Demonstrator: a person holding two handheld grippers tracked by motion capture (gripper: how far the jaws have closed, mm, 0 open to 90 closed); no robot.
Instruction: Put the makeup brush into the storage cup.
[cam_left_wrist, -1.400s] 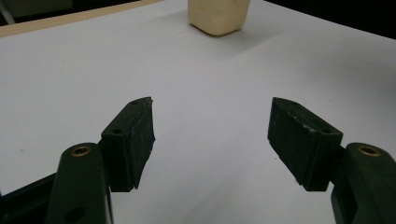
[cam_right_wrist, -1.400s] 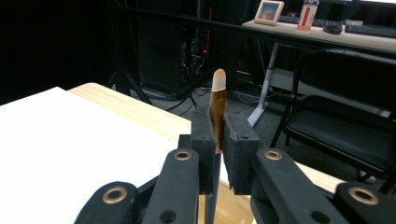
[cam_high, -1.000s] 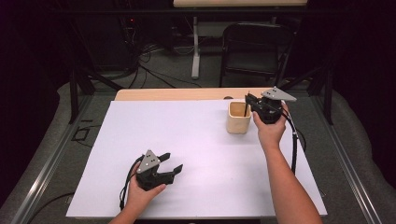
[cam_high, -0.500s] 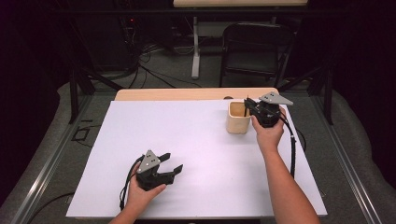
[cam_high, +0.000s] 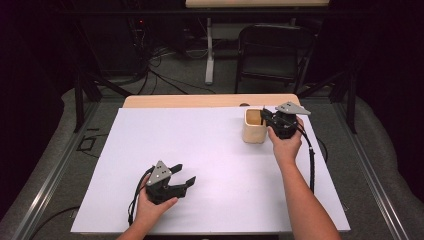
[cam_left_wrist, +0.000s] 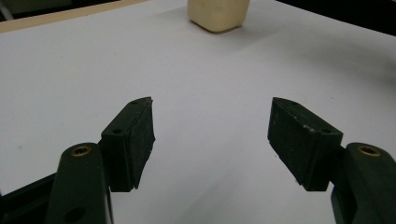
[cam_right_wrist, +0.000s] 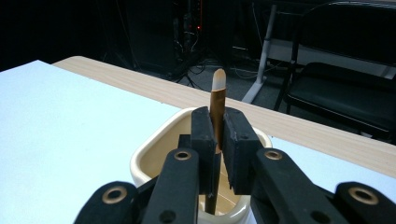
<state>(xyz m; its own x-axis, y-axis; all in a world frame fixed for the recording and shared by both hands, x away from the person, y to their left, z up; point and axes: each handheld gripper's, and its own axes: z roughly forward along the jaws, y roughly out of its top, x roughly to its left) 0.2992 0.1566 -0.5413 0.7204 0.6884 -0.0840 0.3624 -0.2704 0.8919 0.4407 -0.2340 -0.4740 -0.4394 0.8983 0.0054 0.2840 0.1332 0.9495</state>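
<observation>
White bench (cam_high: 210, 150): our right gripper (cam_right_wrist: 215, 140) jaws pinch a brown pen (cam_right_wrist: 217, 100) upright above the cream cup (cam_right_wrist: 154, 154); left gripper (cam_left_wrist: 210, 135) jaws spread.

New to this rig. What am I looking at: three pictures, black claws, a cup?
No robot arm here: a person at a table holds a hand-held two-jaw gripper in each hand. The high view looks down from above the person's side. There the left gripper rests low on the white table cover, and the right gripper reaches the cream cup at the far side. The other two pictures come from cameras riding on the grippers, looking along their black jaws. The left gripper view shows its jaws wide apart with nothing between them, the cup ahead. The right gripper view shows its jaws shut on a thin brown stick with a pale tip, held upright over the cup's opening.
</observation>
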